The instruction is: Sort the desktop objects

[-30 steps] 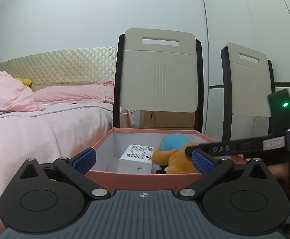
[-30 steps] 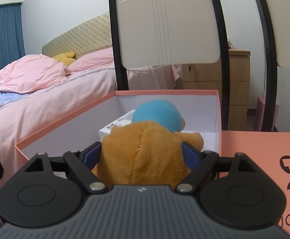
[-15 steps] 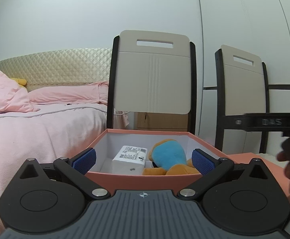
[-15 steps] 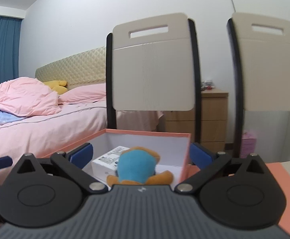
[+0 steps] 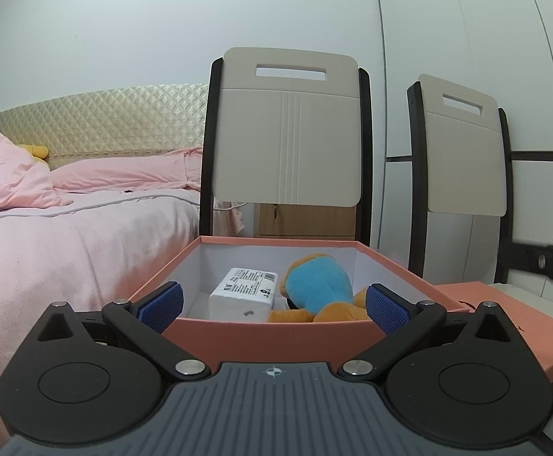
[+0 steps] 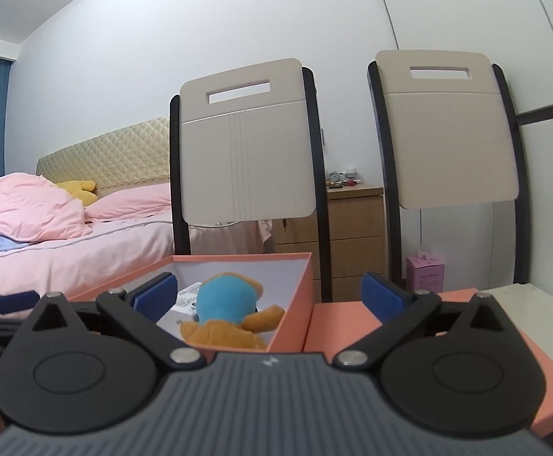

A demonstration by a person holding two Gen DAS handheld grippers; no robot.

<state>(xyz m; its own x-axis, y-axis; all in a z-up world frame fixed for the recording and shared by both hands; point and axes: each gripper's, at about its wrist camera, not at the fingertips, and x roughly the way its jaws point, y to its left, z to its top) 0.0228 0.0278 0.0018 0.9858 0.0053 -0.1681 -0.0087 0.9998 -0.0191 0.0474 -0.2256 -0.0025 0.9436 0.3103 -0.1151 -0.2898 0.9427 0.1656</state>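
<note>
An open salmon-pink box (image 5: 276, 332) (image 6: 295, 304) stands on the table. Inside lie an orange plush toy with a blue head (image 5: 320, 290) (image 6: 230, 317) and, to its left, a white labelled packet (image 5: 244, 294) (image 6: 187, 300). My left gripper (image 5: 274, 306) is open at the box's near wall, its blue pads wide apart with nothing between them. My right gripper (image 6: 268, 294) is open too, drawn back from the box and empty; its blue pads straddle the box's right corner from a distance.
The box's pink lid (image 5: 504, 326) (image 6: 485, 361) lies flat to the right on a white table (image 6: 523, 294). Two beige chair backs (image 5: 287, 129) (image 6: 447, 129) stand behind the table. A pink bed (image 5: 67, 235) lies at left, a wooden drawer unit (image 6: 356, 235) behind.
My right gripper opened off the plush toy, left it lying in the box, and pulled back to the right. It has almost left the left wrist view. The left gripper stayed put.
</note>
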